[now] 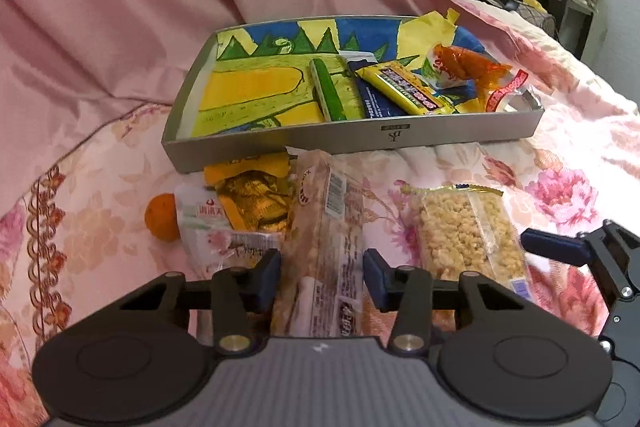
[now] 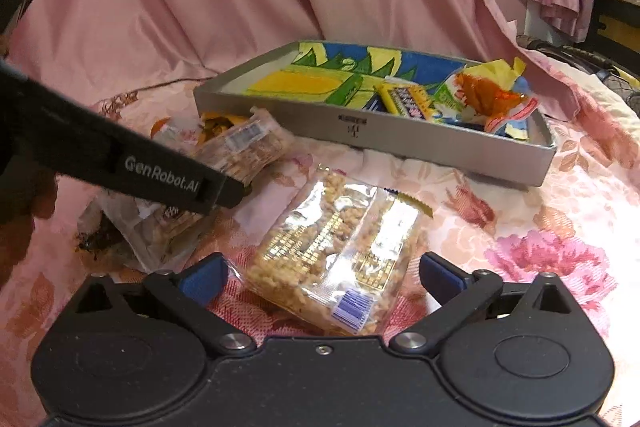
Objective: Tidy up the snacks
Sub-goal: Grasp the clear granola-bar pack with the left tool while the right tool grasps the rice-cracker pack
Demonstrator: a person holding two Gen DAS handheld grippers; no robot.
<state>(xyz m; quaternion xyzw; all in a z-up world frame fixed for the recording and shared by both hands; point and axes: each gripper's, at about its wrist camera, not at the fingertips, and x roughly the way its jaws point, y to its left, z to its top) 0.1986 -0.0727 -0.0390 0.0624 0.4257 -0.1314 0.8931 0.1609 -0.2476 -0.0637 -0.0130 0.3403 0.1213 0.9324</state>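
Jaws on left gripper part open, straddling long clear snack bar, pads not clearly touching it. Right gripper wide open around the puffed-rice pack, nothing held. Both look lined up for pickup toward grey tray, upper centre, right half already stocked. Clutter: orange and foil packets crowd the bar's left; soft floral bed underneath.

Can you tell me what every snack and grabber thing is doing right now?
Left gripper: jaws open around the long cracker pack, not squeezing.
Right gripper: jaws open wide around the puffed rice bag.
Tray: on the bed, part filled with snacks.
Yellow candy bar: lying in the tray.
Orange: on the bed, outside the tray.
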